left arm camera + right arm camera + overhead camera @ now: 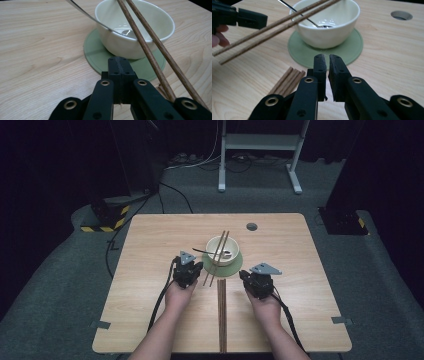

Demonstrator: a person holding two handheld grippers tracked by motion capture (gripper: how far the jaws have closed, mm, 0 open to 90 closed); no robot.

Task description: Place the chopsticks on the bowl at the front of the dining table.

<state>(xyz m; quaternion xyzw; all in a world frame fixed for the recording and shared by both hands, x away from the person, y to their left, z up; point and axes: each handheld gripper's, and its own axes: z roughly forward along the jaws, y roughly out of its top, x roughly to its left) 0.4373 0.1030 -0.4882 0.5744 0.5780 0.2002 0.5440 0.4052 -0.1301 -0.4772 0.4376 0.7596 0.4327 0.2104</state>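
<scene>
Both claws pressed together, empty: left gripper point(121, 65), right gripper point(326, 62). To lift the chopsticks point(218, 256), I'd spread the jaws first and keep clear of the bowl point(223, 248).

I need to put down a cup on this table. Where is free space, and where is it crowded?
Free: the wood left of the left gripper, and right of the right gripper up to the hole. Crowded: the middle, with bowl, coaster, chopsticks and spoon.

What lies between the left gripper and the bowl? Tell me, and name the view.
In the left gripper view, the green coaster lies between the left gripper and the bowl; its near rim shows ahead of the shut jaws, with the chopsticks slanting alongside.
</scene>
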